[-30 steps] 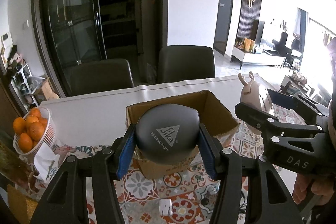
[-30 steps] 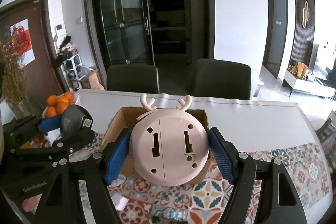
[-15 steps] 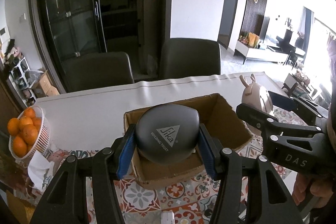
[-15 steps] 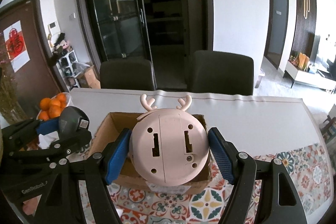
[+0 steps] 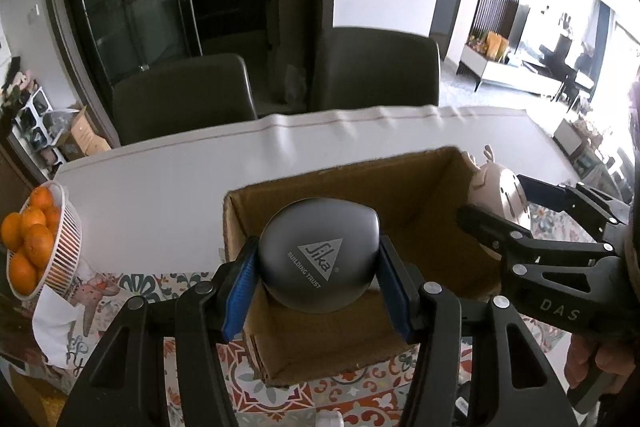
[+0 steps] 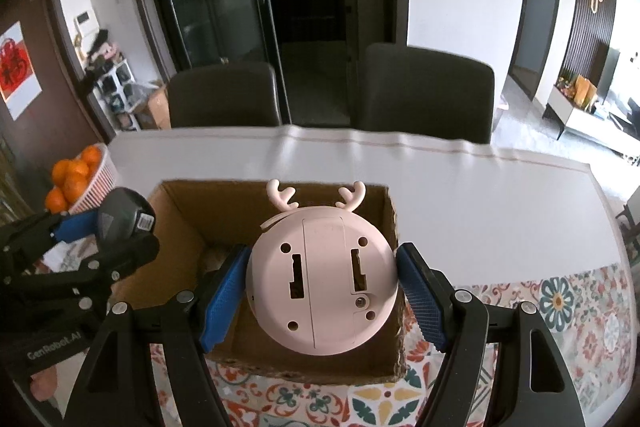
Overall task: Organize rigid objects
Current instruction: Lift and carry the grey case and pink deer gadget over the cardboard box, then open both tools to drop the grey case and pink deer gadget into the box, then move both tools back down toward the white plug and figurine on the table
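Left wrist view: left tongs clamp dark Sika case over cardboard box; right tongs clamp pink antlered gadget, probably a clock; lower both well inside walls before releasing, avoiding collision.

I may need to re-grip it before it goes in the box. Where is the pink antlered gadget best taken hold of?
As the right gripper holds it now: across the widest part of the pink gadget, from the flat back, fingers on the curved left and right edges. The thin antlers on top look fragile and are better avoided.
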`<state>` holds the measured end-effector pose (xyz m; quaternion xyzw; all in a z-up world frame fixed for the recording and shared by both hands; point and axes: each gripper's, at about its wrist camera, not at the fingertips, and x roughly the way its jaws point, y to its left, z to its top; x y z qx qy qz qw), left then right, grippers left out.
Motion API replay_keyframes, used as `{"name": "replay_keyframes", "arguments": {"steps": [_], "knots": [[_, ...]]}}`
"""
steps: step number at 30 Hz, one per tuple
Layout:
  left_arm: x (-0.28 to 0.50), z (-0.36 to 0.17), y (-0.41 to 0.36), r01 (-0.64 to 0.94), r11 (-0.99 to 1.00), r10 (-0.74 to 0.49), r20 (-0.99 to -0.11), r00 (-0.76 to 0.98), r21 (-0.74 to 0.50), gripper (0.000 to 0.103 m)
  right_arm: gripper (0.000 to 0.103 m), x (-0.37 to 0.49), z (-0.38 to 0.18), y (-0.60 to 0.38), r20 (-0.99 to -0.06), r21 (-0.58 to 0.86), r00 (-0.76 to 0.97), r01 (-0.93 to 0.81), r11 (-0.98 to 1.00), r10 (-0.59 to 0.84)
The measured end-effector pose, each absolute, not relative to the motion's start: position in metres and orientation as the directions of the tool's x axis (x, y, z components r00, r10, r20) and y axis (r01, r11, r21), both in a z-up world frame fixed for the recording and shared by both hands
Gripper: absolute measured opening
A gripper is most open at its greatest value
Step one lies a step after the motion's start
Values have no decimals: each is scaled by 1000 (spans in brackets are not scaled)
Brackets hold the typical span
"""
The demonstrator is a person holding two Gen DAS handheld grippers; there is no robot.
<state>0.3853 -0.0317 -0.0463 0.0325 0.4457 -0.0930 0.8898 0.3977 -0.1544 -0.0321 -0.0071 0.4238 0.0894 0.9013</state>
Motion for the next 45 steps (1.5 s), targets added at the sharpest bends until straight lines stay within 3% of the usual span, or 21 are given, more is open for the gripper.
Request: {"name": "replay_keyframes", "arguments": {"steps": [16,21,45], "knots": [[393,-83,-35,191,981,-125,-847,516,-29,56,74,403,-58,-152,-805,-10,584,-185,983,101],[391,-73,-36,188,982,-113,-824,555,-9,56,80,401,-57,-151,-806,0,582,-187,982,111],[312,-14,-13,127,991,-57,-728,684,42,71,80,322,-3,-147,-722,-2,690,-84,996,57]]}}
